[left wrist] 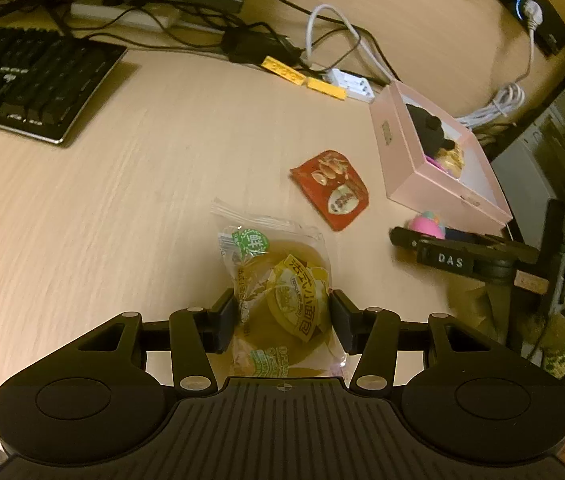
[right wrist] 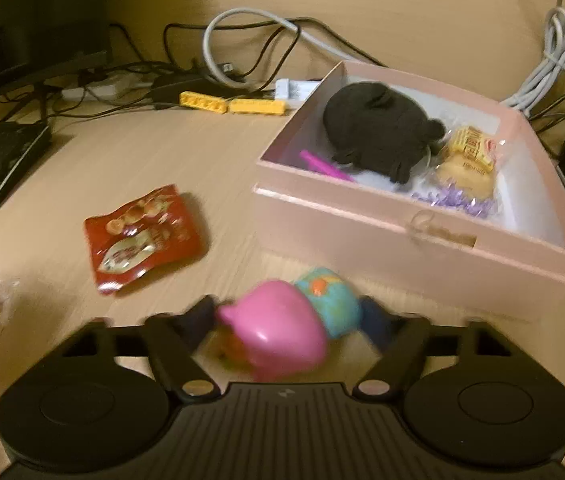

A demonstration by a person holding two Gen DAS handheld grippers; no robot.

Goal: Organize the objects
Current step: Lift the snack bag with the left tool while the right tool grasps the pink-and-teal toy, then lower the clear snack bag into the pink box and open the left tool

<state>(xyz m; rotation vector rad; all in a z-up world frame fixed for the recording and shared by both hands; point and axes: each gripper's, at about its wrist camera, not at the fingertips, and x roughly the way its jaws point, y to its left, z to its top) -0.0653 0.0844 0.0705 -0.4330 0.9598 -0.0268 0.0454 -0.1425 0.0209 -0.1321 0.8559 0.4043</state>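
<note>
My left gripper (left wrist: 282, 316) is shut on a clear packet of small bread (left wrist: 282, 292), its pads pressing both sides of the packet just over the wooden desk. A red snack packet (left wrist: 332, 188) (right wrist: 142, 236) lies flat beyond it. In the blurred right wrist view, my right gripper (right wrist: 288, 314) has a pink and teal toy (right wrist: 282, 328) between its fingers, with both pads touching it. Just behind stands the open pink box (right wrist: 402, 232) (left wrist: 402, 148), holding a black plush thing (right wrist: 378, 132), a yellow bread packet (right wrist: 468, 160) and a pink stick.
A black keyboard (left wrist: 22, 84) lies at the far left. Along the back run tangled cables (left wrist: 334, 40), two yellow bricks (left wrist: 284, 70) and a white adapter (left wrist: 352, 84). A dark monitor stands to the right of the box.
</note>
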